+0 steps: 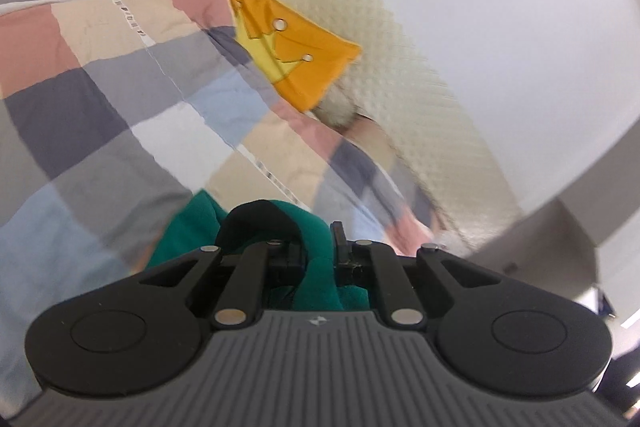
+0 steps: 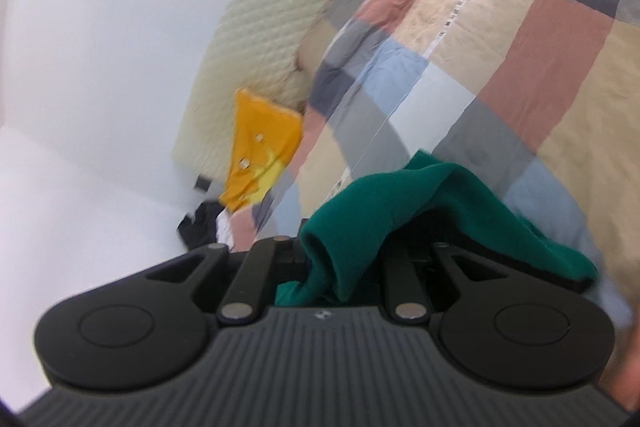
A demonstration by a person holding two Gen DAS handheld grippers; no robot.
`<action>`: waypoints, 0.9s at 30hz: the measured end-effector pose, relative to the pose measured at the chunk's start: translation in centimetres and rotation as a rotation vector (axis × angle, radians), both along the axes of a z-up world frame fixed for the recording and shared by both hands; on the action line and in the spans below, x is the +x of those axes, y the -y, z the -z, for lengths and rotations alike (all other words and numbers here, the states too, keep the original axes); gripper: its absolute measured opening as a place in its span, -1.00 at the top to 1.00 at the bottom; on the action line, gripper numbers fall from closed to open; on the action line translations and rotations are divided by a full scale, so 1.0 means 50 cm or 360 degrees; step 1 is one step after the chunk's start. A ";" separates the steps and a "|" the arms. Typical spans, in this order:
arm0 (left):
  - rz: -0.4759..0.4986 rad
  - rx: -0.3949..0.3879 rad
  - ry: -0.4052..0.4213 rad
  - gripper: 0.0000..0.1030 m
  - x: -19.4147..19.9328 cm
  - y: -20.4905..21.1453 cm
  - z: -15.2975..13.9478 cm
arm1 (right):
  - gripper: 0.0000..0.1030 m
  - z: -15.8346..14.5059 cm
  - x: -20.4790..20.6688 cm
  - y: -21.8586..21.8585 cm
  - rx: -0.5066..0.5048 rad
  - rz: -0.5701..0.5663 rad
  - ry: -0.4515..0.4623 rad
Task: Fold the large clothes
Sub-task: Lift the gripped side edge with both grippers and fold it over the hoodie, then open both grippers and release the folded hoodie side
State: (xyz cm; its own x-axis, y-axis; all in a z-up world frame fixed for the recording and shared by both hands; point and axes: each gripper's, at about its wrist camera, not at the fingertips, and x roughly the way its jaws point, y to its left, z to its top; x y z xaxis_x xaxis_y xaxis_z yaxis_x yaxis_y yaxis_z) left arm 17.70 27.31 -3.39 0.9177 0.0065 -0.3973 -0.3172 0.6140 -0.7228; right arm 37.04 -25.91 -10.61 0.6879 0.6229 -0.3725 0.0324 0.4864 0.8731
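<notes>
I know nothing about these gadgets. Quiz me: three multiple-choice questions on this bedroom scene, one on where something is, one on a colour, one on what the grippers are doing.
1. Where is the orange cushion?
A. on the cardboard box
B. against the cream headboard, on the checked quilt
C. on the floor

2. What colour is the garment in the grippers?
A. green
B. red
C. white

3. How do both grippers stand?
A. wide open and empty
B. shut on cloth
C. resting on the quilt

Answers:
1 B: it leans on the headboard at the edge of the quilt.
2 A: the green garment fills both views.
3 B: the left gripper and right gripper each pinch it.
</notes>
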 end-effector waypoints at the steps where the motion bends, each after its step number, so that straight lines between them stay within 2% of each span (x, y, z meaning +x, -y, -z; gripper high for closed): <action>1: -0.0025 -0.0001 -0.0018 0.76 0.030 -0.003 0.007 | 0.64 0.009 0.019 -0.007 0.0004 0.0021 -0.0013; 6: -0.0143 0.0024 -0.0086 0.76 0.170 -0.021 0.070 | 0.64 0.076 0.115 -0.047 0.0010 0.0109 -0.0067; 12: -0.0195 0.0030 -0.0199 0.76 0.305 -0.051 0.209 | 0.64 0.180 0.210 -0.082 -0.0072 0.0076 -0.0105; 17: -0.0224 0.0013 -0.0315 0.75 0.381 -0.073 0.314 | 0.62 0.286 0.270 -0.098 -0.0088 0.0052 -0.0243; 21: -0.0217 0.0023 -0.0353 0.75 0.434 -0.089 0.357 | 0.62 0.327 0.314 -0.109 -0.0098 0.0029 -0.0311; 27: -0.0201 0.0059 -0.0328 0.75 0.456 -0.108 0.369 | 0.61 0.347 0.347 -0.124 -0.0079 -0.0025 -0.0302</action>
